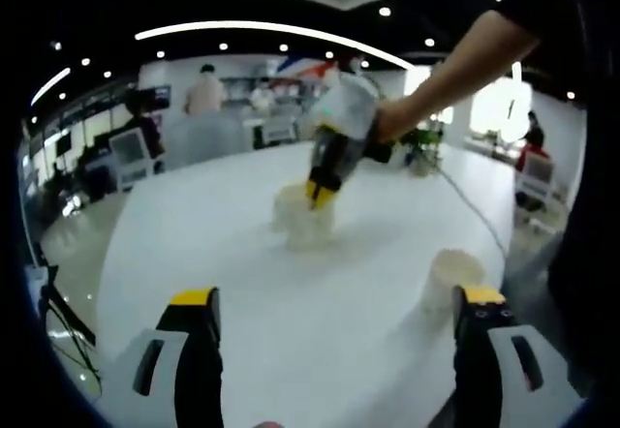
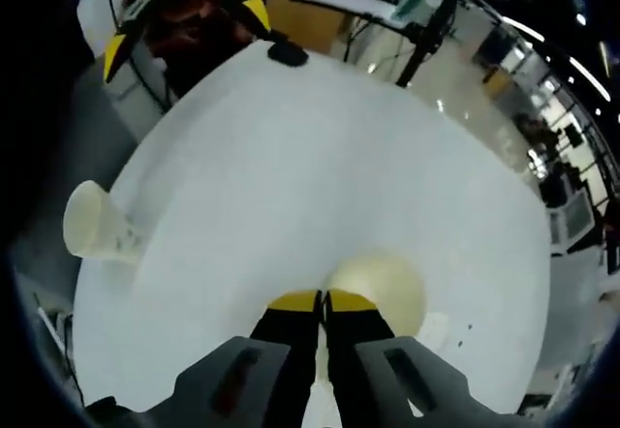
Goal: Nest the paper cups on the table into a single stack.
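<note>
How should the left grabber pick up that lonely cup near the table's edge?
Probably by its rim. The lone cup stands upright, open mouth up, apart from the other cups, so the open left gripper could come from above and pinch one wall.

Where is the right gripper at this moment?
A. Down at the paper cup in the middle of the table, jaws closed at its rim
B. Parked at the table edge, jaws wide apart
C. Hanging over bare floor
A: in the left gripper view the right gripper meets the middle paper cup on the white table; the right gripper view shows its jaws together at that rim.
</note>
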`<action>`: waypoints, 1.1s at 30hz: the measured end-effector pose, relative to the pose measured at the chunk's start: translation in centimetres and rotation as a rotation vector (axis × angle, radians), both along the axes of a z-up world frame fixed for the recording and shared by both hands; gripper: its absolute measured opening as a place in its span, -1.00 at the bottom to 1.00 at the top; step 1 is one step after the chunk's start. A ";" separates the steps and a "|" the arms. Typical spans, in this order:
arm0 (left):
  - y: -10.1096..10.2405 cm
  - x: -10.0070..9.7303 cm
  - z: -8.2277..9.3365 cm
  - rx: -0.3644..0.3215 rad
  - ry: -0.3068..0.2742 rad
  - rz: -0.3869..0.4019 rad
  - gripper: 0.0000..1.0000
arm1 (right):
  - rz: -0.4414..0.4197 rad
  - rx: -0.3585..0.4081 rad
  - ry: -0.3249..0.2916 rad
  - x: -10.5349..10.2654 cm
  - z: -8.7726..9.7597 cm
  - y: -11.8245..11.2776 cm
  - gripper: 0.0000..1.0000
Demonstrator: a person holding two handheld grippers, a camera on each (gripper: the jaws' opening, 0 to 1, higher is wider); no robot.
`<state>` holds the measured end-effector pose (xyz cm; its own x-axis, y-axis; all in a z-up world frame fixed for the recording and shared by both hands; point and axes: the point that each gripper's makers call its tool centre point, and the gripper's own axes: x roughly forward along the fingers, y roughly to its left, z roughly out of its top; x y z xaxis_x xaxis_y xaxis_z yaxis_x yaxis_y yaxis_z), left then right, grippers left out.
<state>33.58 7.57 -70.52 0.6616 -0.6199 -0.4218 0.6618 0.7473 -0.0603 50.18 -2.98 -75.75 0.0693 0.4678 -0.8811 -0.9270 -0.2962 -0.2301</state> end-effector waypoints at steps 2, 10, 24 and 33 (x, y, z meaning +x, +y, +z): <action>0.0 0.1 0.2 -0.004 0.000 -0.001 0.97 | -0.007 0.019 -0.015 -0.1 1.0 0.0 -1.00; -1.0 0.1 1.9 -0.009 -0.030 -0.033 0.97 | -0.045 0.100 -0.089 -0.8 6.6 -0.7 -1.00; -1.5 -0.1 2.6 -0.001 -0.043 -0.074 0.95 | -0.114 0.117 -0.163 -2.9 10.6 -4.9 -1.00; -1.7 0.0 2.8 0.001 -0.047 -0.083 0.94 | -0.160 0.171 -0.192 -5.0 13.9 -6.1 -1.00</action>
<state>33.53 5.89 -67.73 0.6274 -0.6727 -0.3922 0.7233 0.6901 -0.0267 45.15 -9.10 -61.90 0.3118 0.5778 -0.7543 -0.8936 -0.0916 -0.4395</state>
